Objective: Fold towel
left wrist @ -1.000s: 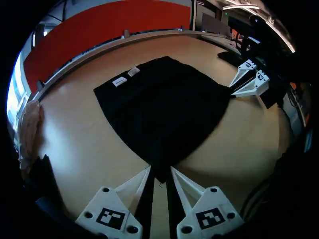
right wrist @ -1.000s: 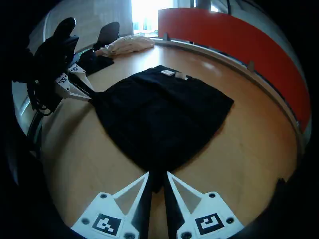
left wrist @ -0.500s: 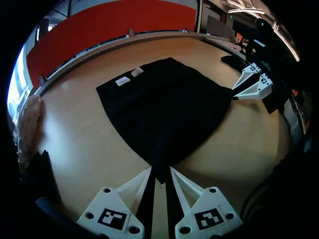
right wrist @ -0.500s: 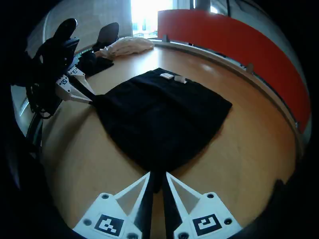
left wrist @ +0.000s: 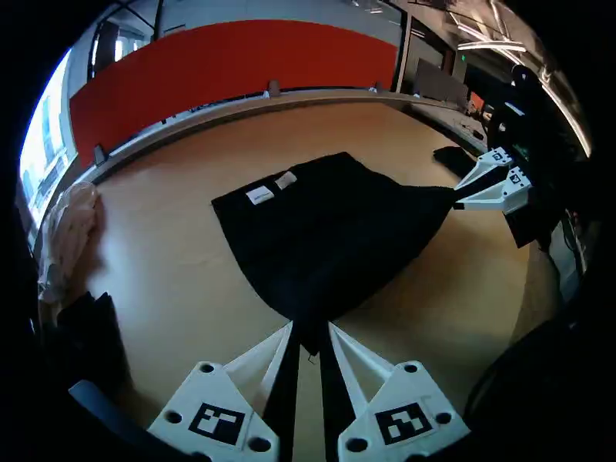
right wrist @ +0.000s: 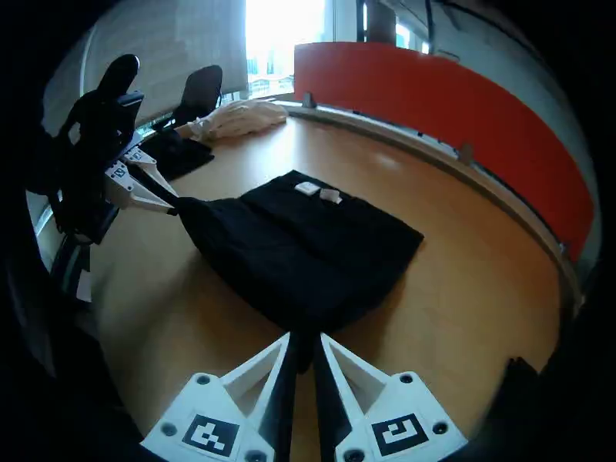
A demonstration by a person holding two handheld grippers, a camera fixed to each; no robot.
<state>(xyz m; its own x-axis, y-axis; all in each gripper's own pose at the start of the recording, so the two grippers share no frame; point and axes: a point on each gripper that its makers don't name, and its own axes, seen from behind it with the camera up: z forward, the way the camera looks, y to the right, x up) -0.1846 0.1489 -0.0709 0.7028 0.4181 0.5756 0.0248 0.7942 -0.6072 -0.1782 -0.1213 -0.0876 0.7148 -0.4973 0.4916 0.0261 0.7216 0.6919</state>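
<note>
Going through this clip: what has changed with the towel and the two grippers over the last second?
The left gripper and the right gripper have both risen, each carrying a corner of the black towel, so its near edge now lifts off the wooden table. Nothing was taken hold of or let go. Unchanged: both stay clamped on their corners, and the far edge with the white tags still lies on the table.

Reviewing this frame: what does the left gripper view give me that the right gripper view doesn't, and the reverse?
Left gripper view: the right tongs seen from afar, pinching a towel corner, plus ceiling lights. Right gripper view: the left tongs from afar on another corner, a dark chair and a bright window. Both: the black towel, wooden table, red partition and cream cloth.
</note>
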